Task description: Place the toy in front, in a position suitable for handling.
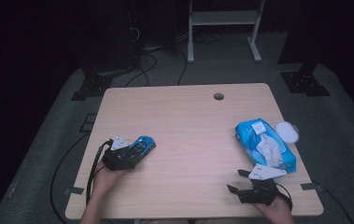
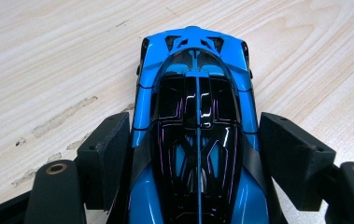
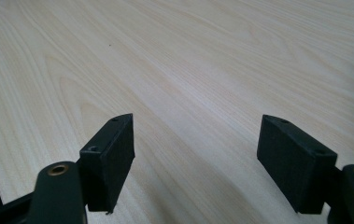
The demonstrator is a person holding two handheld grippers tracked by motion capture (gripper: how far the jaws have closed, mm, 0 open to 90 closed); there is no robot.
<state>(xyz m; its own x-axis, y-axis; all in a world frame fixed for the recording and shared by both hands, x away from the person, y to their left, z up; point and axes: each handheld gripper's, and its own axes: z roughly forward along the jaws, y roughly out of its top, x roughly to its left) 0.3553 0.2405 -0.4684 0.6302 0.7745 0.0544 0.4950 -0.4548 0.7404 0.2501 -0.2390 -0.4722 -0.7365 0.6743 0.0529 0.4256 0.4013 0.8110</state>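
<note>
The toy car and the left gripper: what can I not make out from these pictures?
- The toy car: its rear end is cut off by the bottom edge of the left gripper view; in the high view the left gripper covers it.
- Whether the pads press on the car: not clear; a narrow gap seems to show at the right one.
- The wheels: hidden under the body.

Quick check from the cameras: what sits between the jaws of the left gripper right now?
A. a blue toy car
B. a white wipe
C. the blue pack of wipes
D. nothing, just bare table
A: in the left gripper view the blue toy car lies lengthwise between the two black jaws of the left gripper, on the wooden table; the pads look close to its sides, though firm contact cannot be told.
</note>
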